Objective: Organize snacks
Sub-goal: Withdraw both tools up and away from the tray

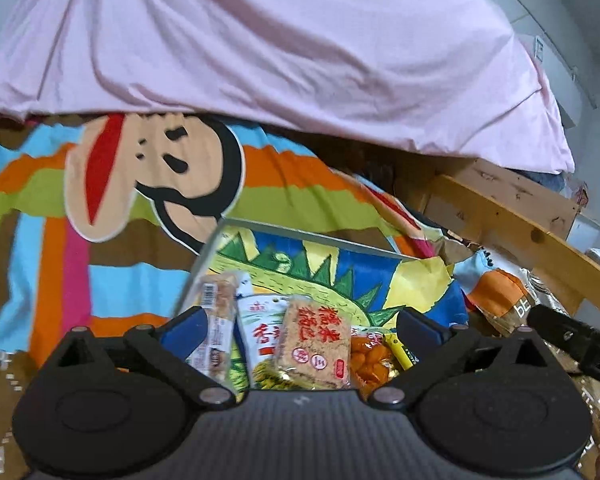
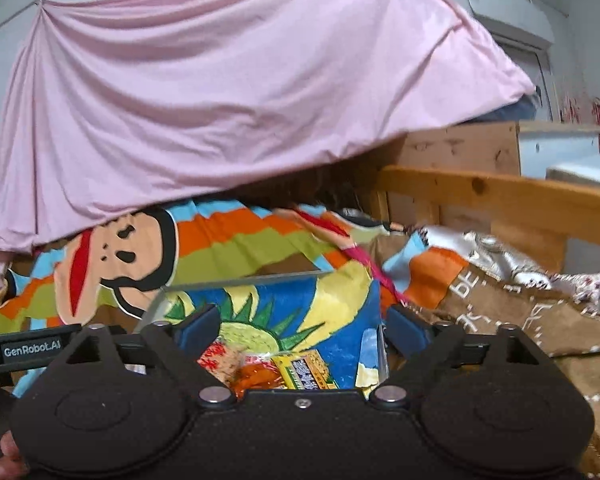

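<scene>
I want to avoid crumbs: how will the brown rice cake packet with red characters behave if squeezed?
The rice cake packet looks like a stiff, light block, probably brittle under pressure. Its clear glossy wrapper may slip between pads.

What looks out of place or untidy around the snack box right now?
Nothing is spilled or damaged. The snack packets stand upright in a row inside the clear box, which sits on the colourful blanket. Only oddity: a pink sheet hangs low over the bed. Both tools, left and right, are open and hold nothing.
</scene>
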Motion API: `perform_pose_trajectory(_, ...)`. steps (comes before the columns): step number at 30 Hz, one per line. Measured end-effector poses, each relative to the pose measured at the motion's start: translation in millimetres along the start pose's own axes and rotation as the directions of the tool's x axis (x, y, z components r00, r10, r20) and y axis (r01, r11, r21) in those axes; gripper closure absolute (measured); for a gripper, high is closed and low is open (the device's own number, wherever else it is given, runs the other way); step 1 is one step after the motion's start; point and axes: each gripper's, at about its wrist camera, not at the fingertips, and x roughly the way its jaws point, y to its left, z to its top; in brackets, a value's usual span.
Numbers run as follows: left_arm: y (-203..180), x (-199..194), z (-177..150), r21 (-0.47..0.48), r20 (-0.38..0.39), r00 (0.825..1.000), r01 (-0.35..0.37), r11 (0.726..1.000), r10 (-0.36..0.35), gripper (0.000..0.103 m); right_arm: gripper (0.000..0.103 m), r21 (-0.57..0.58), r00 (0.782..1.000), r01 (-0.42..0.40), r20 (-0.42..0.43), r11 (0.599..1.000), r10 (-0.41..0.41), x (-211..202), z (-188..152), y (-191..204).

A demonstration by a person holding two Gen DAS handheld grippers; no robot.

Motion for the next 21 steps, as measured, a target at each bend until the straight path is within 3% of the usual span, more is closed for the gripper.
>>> perform_pose_trajectory(5,6,-39,-3,-0.010,0.026,0.999,-0.042,0.999,0.043,0.000,0.001,-0.027,0.999,-0.017,0.035,0.999,0.018,-35,0,7)
perform_pose_trajectory(21,4,-146,-53,0.048,0.046,0.995,-0.085,0.995,0.083,0.000,0.001,-0.070,0.999,-0.039,0.026,0.997,0.041,-130,-33,17)
